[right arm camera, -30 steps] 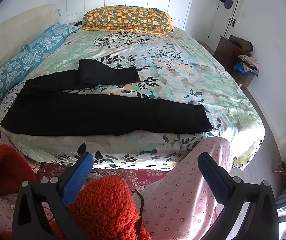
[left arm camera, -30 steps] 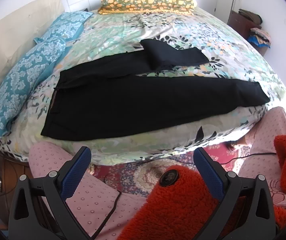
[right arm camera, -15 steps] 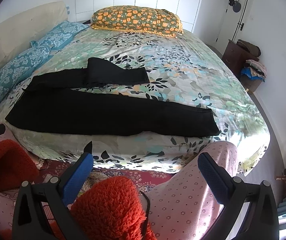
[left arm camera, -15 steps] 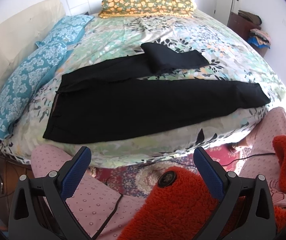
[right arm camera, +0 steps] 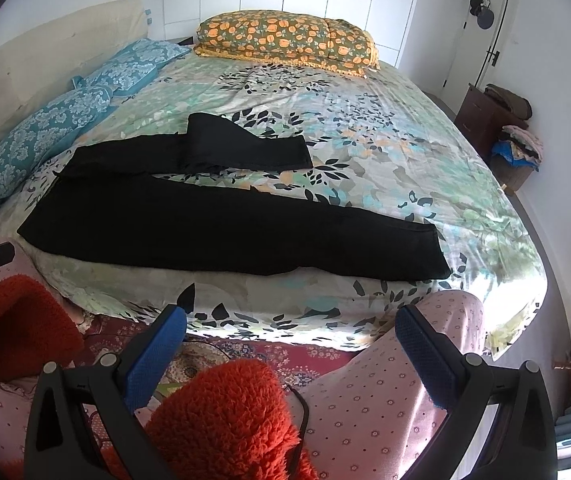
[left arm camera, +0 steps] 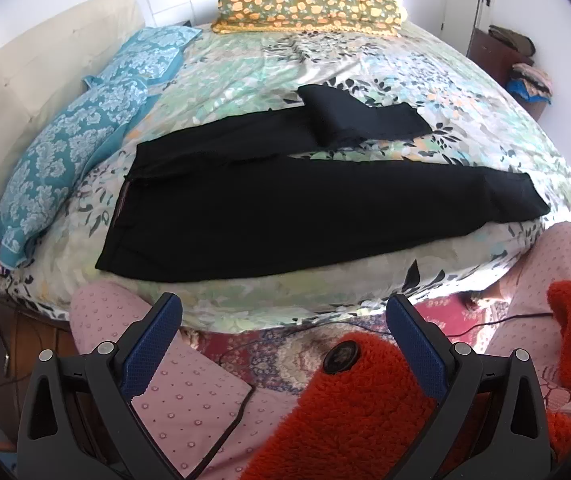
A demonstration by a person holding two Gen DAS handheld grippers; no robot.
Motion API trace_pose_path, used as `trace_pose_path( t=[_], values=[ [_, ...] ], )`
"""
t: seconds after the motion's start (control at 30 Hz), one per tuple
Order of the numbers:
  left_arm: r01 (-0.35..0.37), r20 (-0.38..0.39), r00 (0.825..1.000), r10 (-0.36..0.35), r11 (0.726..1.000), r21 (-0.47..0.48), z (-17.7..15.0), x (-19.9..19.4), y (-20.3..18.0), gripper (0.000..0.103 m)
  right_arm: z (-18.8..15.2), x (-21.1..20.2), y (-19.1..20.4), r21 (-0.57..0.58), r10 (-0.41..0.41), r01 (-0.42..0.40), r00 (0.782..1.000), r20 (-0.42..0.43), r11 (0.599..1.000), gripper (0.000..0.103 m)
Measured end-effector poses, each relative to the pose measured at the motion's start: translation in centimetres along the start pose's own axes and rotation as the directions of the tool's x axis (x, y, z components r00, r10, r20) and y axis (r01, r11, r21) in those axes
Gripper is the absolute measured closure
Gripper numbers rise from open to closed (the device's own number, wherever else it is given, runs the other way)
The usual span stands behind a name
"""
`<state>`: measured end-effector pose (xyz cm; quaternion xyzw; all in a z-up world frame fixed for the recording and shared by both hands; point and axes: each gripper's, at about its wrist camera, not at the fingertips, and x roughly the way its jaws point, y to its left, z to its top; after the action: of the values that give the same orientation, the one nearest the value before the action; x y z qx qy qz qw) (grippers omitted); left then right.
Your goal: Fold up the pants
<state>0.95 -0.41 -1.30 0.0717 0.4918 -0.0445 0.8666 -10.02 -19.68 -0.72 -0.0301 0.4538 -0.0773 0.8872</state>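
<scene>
Black pants (left arm camera: 285, 208) lie spread on the floral bed cover (left arm camera: 325, 60), waistband to the left, near leg stretched right along the bed's front edge. The far leg is folded back on itself (left arm camera: 345, 120). They also show in the right wrist view (right arm camera: 225, 224). My left gripper (left arm camera: 283, 312) is open and empty, held off the bed's front edge above the person's knees. My right gripper (right arm camera: 291, 322) is open and empty, likewise short of the bed, below the near leg's hem (right arm camera: 433, 252).
Two blue patterned pillows (left arm camera: 69, 160) lie at the bed's left side, an orange floral pillow (left arm camera: 309, 10) at the far end. A brown cabinet (right arm camera: 485, 112) with piled clothes stands by the right wall. The person's pink-clad knees (right arm camera: 405, 380) and red fleece sleeves (left arm camera: 365, 412) are below the grippers.
Both grippers have tilted upward and shifted a little, so the bed and pants sit lower and nearer in view. The pants have not moved. Both grippers stay open.
</scene>
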Motion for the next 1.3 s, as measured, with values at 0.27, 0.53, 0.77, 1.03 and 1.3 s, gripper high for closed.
trace_pose_path(
  t=[0.27, 0.53, 0.77, 1.03, 1.3],
  values=[
    [-0.022, -0.010, 1.000, 0.022, 1.000, -0.017, -0.2, 0.1, 0.5, 0.001, 0.2, 0.5, 0.6, -0.022, 0.027, -0.027, 1.000, -0.005, 0.999, 0.000],
    [-0.022, -0.017, 1.000, 0.021, 0.999, -0.026, -0.3, 0.3, 0.9, 0.001, 0.3, 0.5, 1.5, -0.055, 0.052, -0.052, 0.999, 0.001, 0.997, 0.000],
    [-0.022, -0.020, 1.000, 0.022, 0.999, -0.031, -0.3, 0.4, 0.9, 0.001, 0.2, 0.6, 1.6, -0.060, 0.059, -0.059, 0.998, 0.000, 0.996, 0.000],
    [-0.024, -0.031, 0.999, 0.023, 0.999, -0.025, -0.4, 0.6, 0.8, 0.001, 0.2, 0.6, 1.6, -0.058, 0.065, -0.065, 0.998, -0.002, 0.996, 0.000],
    [-0.025, -0.033, 0.999, 0.024, 0.999, -0.024, -0.5, 0.6, 0.8, 0.001, 0.2, 0.6, 1.6, -0.059, 0.065, -0.065, 0.998, -0.002, 0.996, 0.000]
  ],
)
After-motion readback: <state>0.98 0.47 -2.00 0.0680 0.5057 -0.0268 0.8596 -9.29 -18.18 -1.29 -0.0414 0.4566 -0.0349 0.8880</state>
